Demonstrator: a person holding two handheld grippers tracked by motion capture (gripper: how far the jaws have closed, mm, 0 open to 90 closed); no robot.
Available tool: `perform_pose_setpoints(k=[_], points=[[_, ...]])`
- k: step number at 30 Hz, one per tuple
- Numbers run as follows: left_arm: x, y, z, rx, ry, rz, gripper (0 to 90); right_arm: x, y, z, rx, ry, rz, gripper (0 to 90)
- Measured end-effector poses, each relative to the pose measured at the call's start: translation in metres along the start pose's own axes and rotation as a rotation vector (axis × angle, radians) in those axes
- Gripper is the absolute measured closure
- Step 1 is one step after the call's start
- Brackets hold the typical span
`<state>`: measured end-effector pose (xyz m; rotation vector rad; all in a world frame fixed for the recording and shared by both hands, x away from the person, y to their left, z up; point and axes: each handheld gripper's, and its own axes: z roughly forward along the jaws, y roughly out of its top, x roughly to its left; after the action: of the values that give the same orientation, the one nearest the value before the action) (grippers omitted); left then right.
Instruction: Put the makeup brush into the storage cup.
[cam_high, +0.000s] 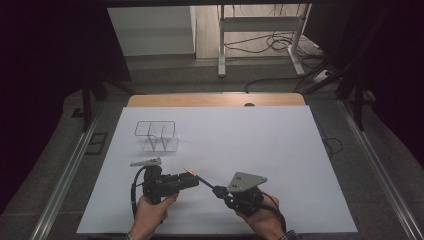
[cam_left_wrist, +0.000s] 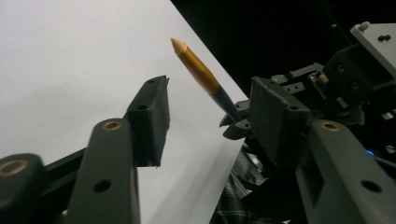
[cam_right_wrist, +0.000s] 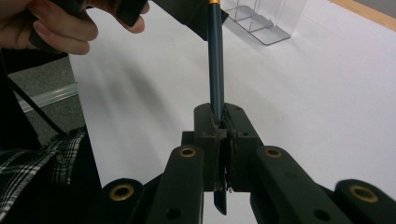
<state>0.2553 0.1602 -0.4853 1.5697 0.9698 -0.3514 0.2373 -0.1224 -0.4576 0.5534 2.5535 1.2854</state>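
The right gripper (cam_right_wrist: 219, 140) has its jaws pressed together on the dark blue barrel of a pen (cam_right_wrist: 215, 70), which runs up out of the pads and pokes out a little below them. In the high view this gripper (cam_high: 218, 190) sits low on the white table sheet (cam_high: 250, 145), held by the person's right hand (cam_high: 262, 220), and the pen (cam_high: 197, 176) slants up and to the left from it.

The left gripper (cam_left_wrist: 210, 112) stands part-way spread, its jaws on either side of the pen's gold end (cam_left_wrist: 196, 65) without touching it; the pointed gold tip rises above the pads and the blue barrel passes close by the right-hand jaw. The left hand (cam_high: 152, 210) grips its body (cam_high: 192, 180) from below, the tool lying roughly level and pointing right toward the other gripper, so the two meet tip to tip.

A clear acrylic holder (cam_high: 159, 136) with compartments stands well apart, farther back on the sheet's left half. The sheet around it lies open on the right and at the back, up to the wooden table edge (cam_high: 215, 100).
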Motion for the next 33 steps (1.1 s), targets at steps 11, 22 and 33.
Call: perform_pose_setpoints(k=[11, 22, 33], points=[[0.004, 0.0, -0.002, -0.039, -0.047, -0.039, 62.5, 0.003, 0.001, 0.003, -0.013, 0.017, -0.02, 84.2], [0.001, 0.001, -0.008, -0.082, -0.07, -0.022, 83.7, -0.001, -0.002, 0.01, 0.042, 0.038, 0.022, 66.6], [-0.001, 0.006, -0.022, -0.081, 0.012, 0.039, 83.7, -0.016, -0.007, 0.001, 0.057, 0.029, 0.079, 50.0]])
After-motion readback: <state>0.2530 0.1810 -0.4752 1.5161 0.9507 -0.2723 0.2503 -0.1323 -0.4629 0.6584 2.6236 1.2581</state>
